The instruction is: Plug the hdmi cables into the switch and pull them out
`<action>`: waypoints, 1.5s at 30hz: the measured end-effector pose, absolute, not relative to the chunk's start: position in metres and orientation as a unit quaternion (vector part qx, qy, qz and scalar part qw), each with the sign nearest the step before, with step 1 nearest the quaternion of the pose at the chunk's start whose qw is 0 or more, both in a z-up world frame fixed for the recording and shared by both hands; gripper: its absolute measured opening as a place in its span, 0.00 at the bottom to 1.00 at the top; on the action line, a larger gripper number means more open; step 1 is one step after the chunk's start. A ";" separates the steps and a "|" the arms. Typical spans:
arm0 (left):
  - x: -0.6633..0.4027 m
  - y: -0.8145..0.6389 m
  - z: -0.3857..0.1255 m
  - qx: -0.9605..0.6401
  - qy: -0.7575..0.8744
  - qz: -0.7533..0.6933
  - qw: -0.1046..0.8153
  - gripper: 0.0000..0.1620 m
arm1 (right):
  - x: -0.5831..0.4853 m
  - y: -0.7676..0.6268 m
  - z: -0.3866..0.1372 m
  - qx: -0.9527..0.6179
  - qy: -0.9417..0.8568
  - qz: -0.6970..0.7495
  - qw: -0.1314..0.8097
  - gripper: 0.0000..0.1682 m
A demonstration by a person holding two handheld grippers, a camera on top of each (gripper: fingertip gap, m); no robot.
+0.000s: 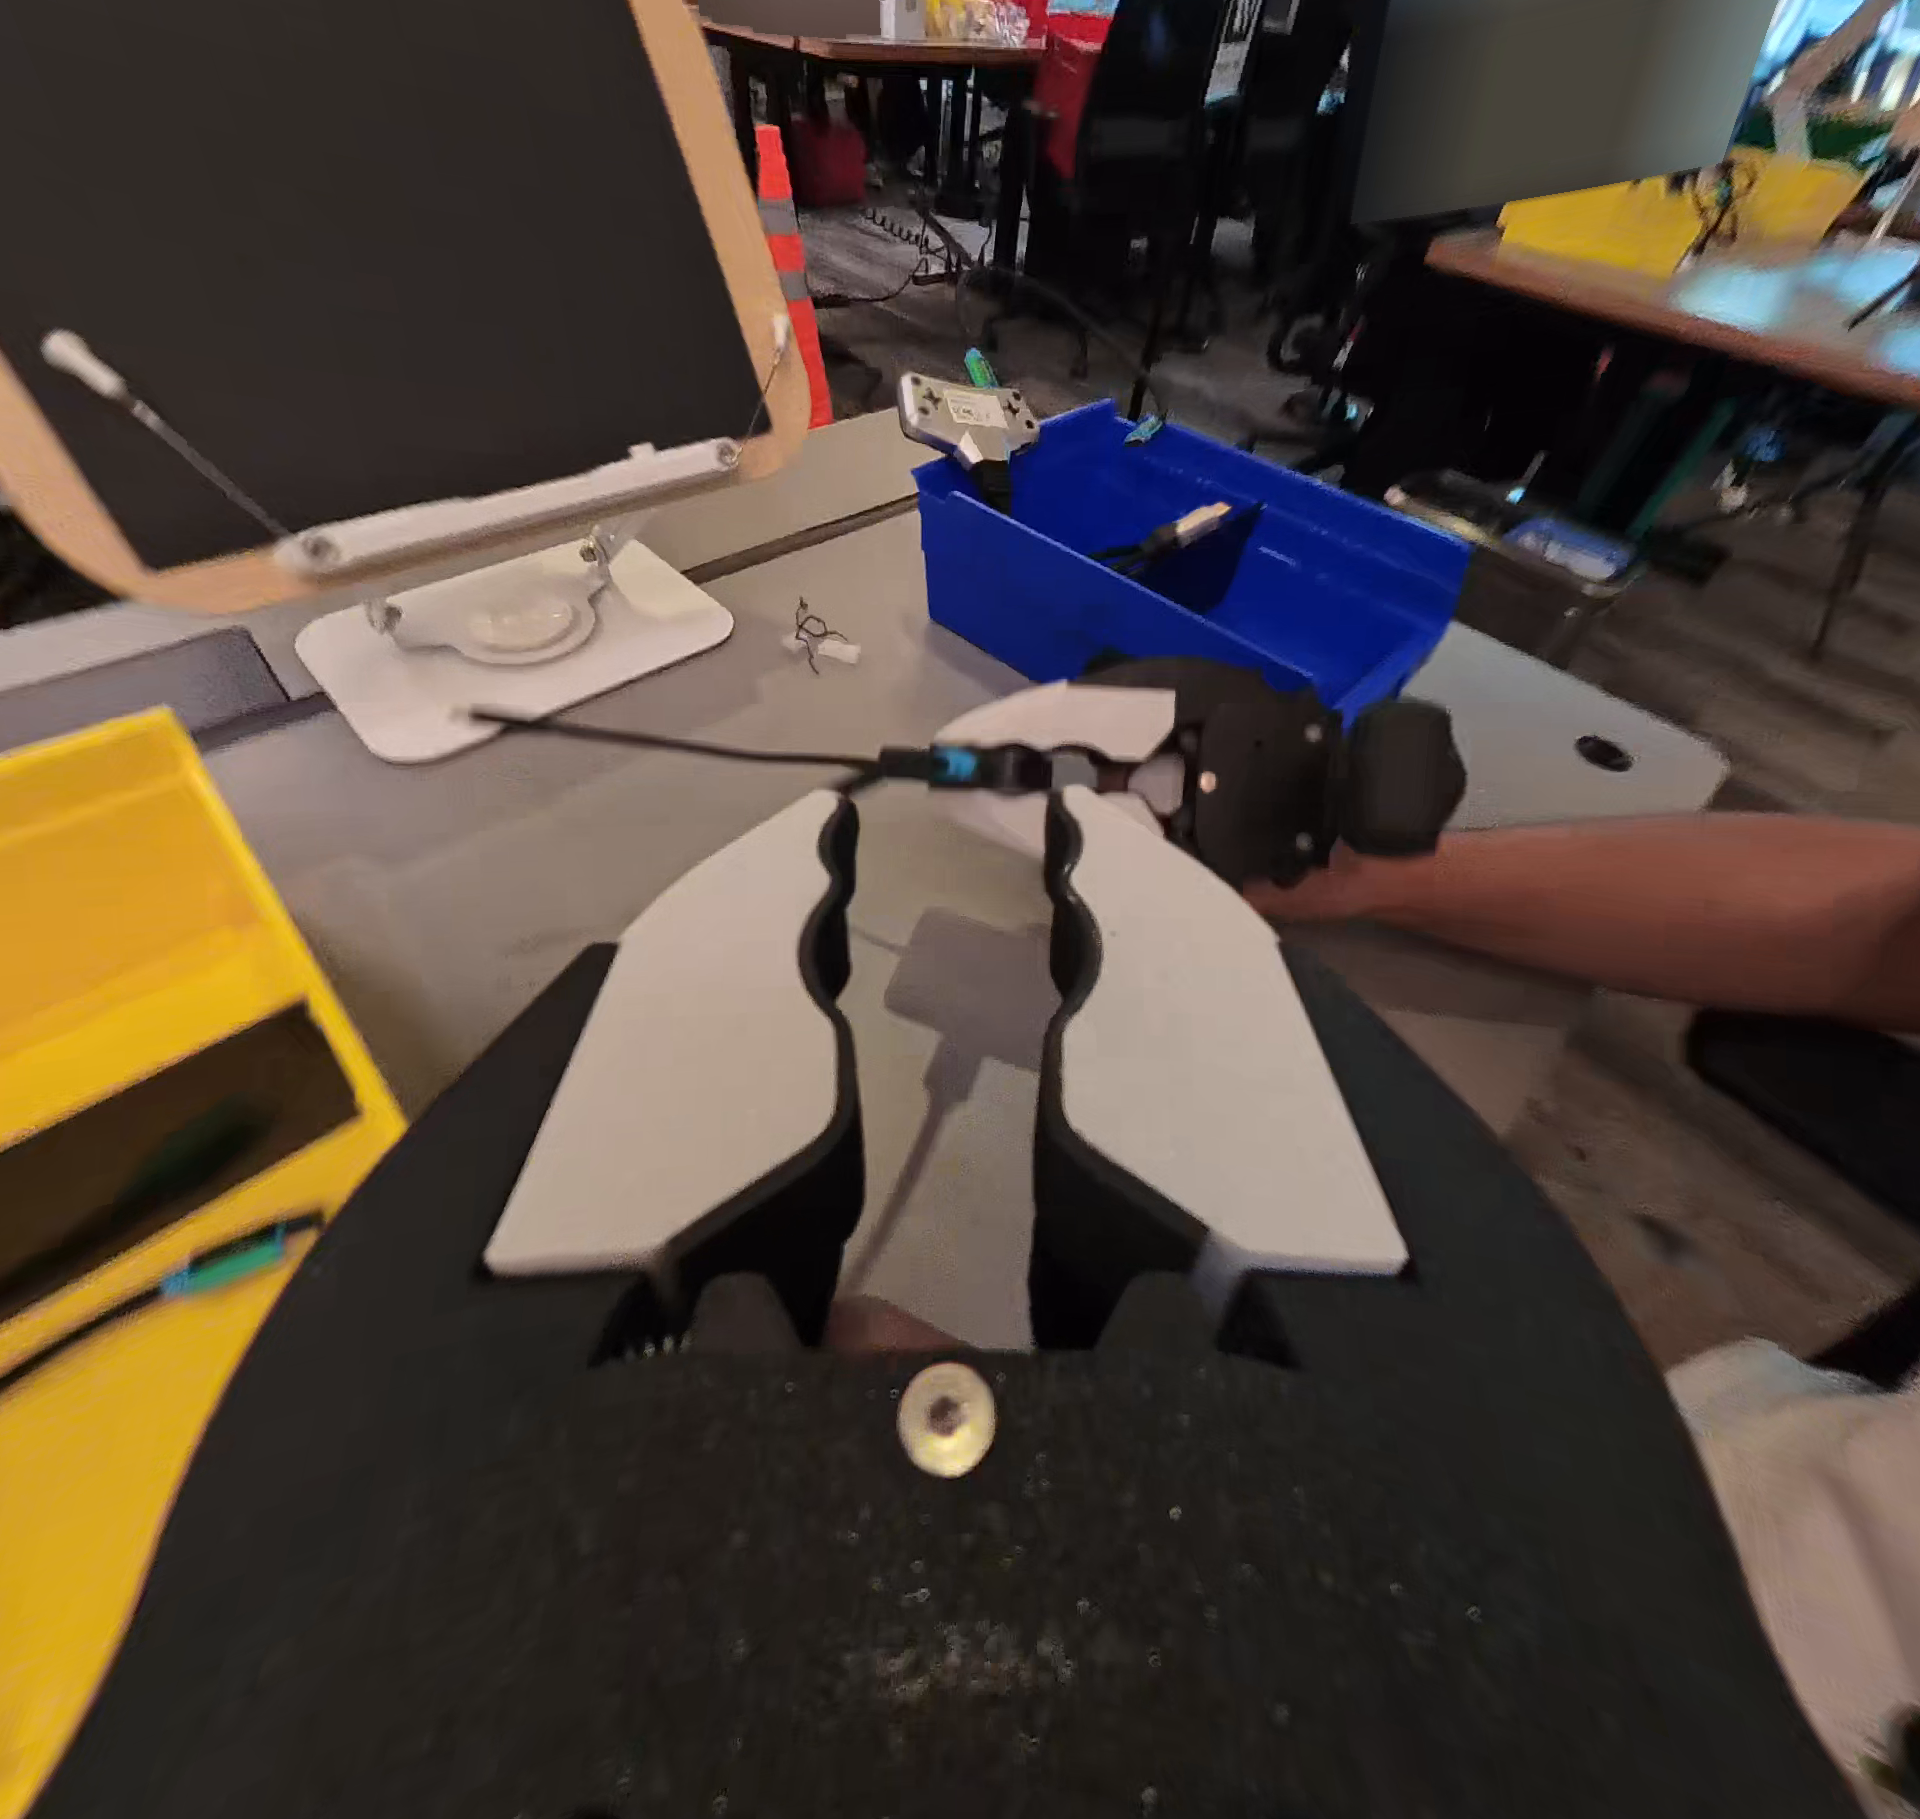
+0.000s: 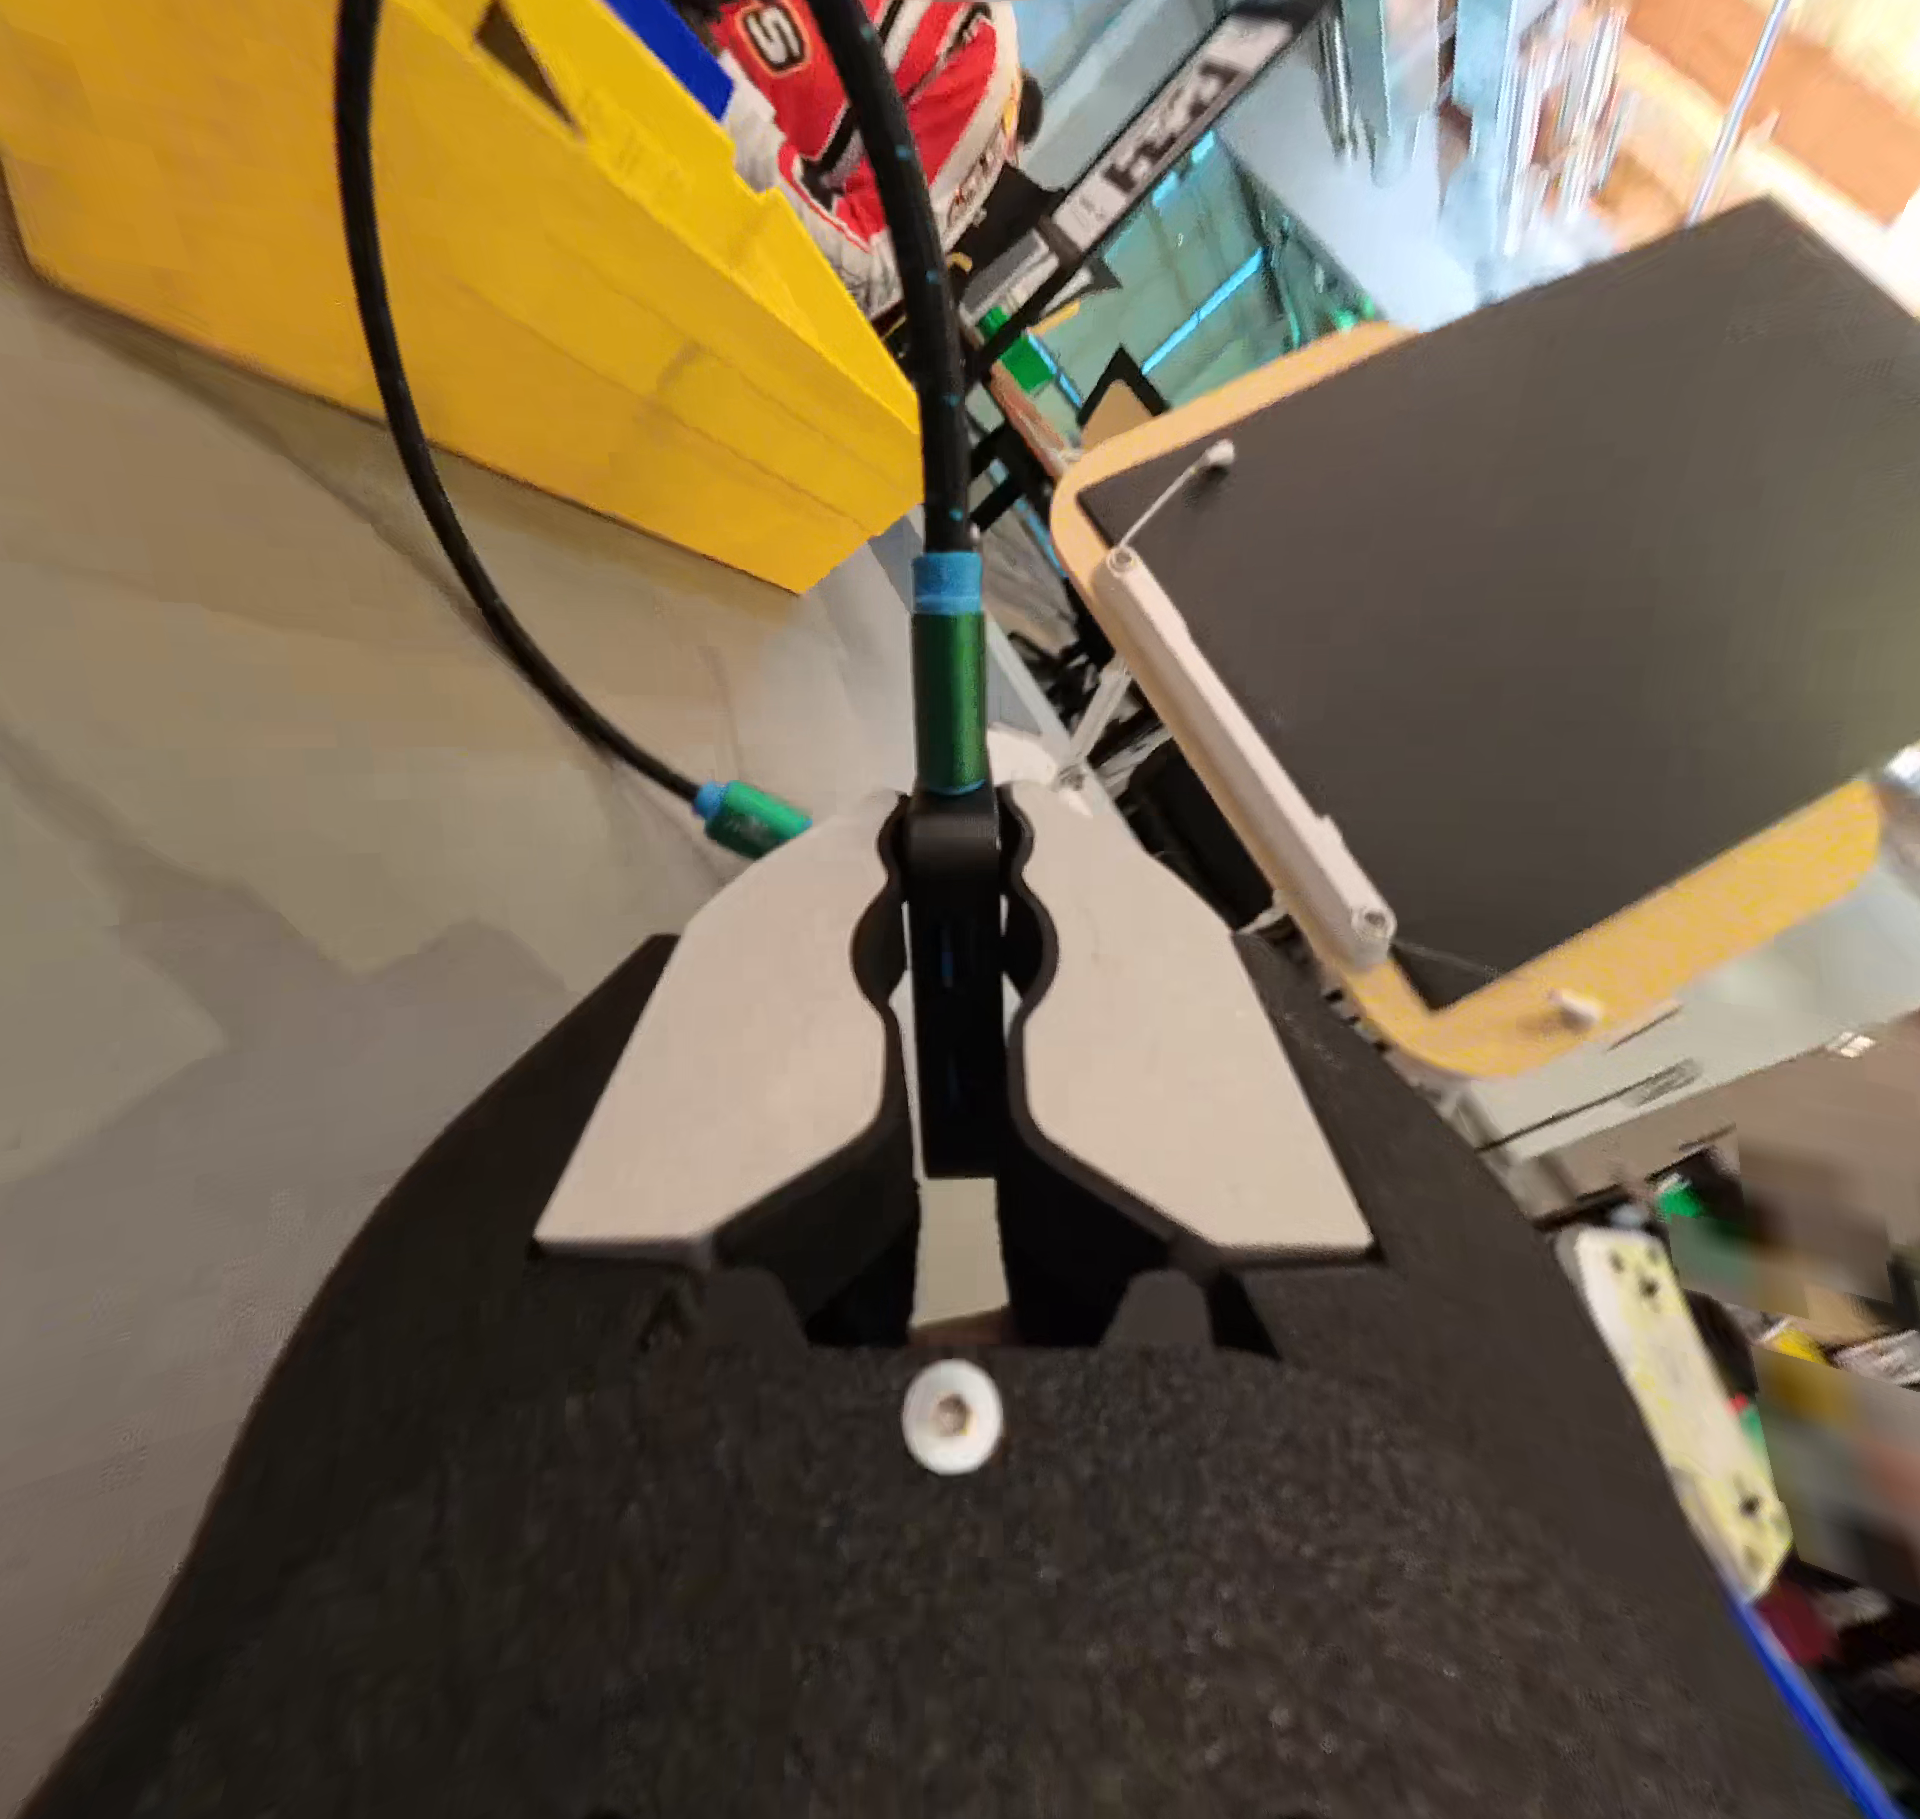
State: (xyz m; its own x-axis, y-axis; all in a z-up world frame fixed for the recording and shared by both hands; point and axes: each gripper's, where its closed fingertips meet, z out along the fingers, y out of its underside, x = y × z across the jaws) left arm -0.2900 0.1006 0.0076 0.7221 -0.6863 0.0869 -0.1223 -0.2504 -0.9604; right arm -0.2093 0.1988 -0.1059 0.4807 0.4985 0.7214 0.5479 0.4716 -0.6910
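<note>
My left gripper (image 1: 951,824) is open and empty, low over the grey table (image 1: 582,834). Just beyond its tips, my right gripper (image 1: 1039,763) is shut on a black HDMI plug (image 1: 956,767) with a blue band; its cable (image 1: 665,739) trails off to the left. In the right wrist view my right gripper (image 2: 951,834) clamps the black plug body (image 2: 951,990), and the plug's green collar (image 2: 948,699) sticks out past the tips. A second green plug (image 2: 753,819) lies on the table. The grey switch (image 1: 961,410) leans on the blue bin's rim, and shows in the right wrist view (image 2: 1683,1406).
A blue bin (image 1: 1091,616) with another cable end (image 1: 1195,528) stands behind the right gripper. A yellow bin (image 1: 114,938) sits at the left. A dark board on a white stand (image 1: 499,626) is at the back left. A person's forearm (image 1: 1610,896) reaches in from the right. My right fingertips sit around 15 cm from my left ones.
</note>
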 end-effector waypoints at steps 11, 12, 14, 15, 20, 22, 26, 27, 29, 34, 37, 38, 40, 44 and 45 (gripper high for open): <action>-0.335 0.047 -0.142 -0.814 0.193 -0.242 0.491 0.16 | -0.050 0.217 0.090 -0.591 -0.381 -0.164 0.692 0.08; -0.328 0.042 -0.149 -0.820 0.205 -0.258 0.468 0.16 | -0.023 0.222 0.107 -0.597 -0.374 -0.200 0.681 0.08; -0.317 0.039 -0.156 -0.820 0.229 -0.269 0.450 0.16 | 0.030 0.234 0.125 -0.626 -0.376 -0.273 0.627 0.08; -0.313 0.038 -0.161 -0.822 0.241 -0.269 0.440 0.16 | 0.055 0.240 0.131 -0.640 -0.369 -0.308 0.599 0.08; -0.304 0.034 -0.173 -0.833 0.256 -0.280 0.403 0.16 | 0.127 0.265 0.086 -0.722 -0.420 -0.398 0.380 0.08; -0.302 0.030 -0.175 -0.836 0.254 -0.293 0.390 0.16 | 0.126 0.274 0.053 -0.757 -0.450 -0.356 0.313 0.08; -0.304 0.028 -0.175 -0.836 0.260 -0.288 0.389 0.16 | 0.114 0.299 0.004 -0.802 -0.485 -0.255 0.239 0.08; -0.305 0.028 -0.175 -0.836 0.261 -0.284 0.390 0.16 | 0.114 0.306 -0.001 -0.813 -0.479 -0.237 0.230 0.08; -0.308 0.028 -0.174 -0.836 0.261 -0.277 0.394 0.16 | 0.110 0.310 -0.013 -0.851 -0.461 -0.151 0.200 0.08; -0.310 0.026 -0.171 -0.835 0.258 -0.279 0.398 0.16 | 0.093 0.319 -0.033 -0.912 -0.385 0.038 0.137 0.08; -0.309 0.025 -0.171 -0.834 0.257 -0.284 0.398 0.16 | 0.096 0.328 -0.067 -0.937 -0.326 0.084 0.088 0.08; -0.308 0.025 -0.170 -0.833 0.257 -0.286 0.397 0.16 | 0.101 0.329 -0.083 -0.943 -0.315 0.087 0.068 0.08; -0.307 0.025 -0.170 -0.832 0.257 -0.290 0.397 0.16 | 0.111 0.327 -0.119 -0.948 -0.309 0.074 0.028 0.08; -0.309 0.027 -0.166 -0.826 0.256 -0.290 0.410 0.16 | 0.123 0.319 -0.176 -0.945 -0.325 0.024 -0.022 0.08; -0.310 0.029 -0.165 -0.825 0.254 -0.289 0.414 0.17 | 0.122 0.321 -0.177 -0.944 -0.328 0.021 -0.016 0.08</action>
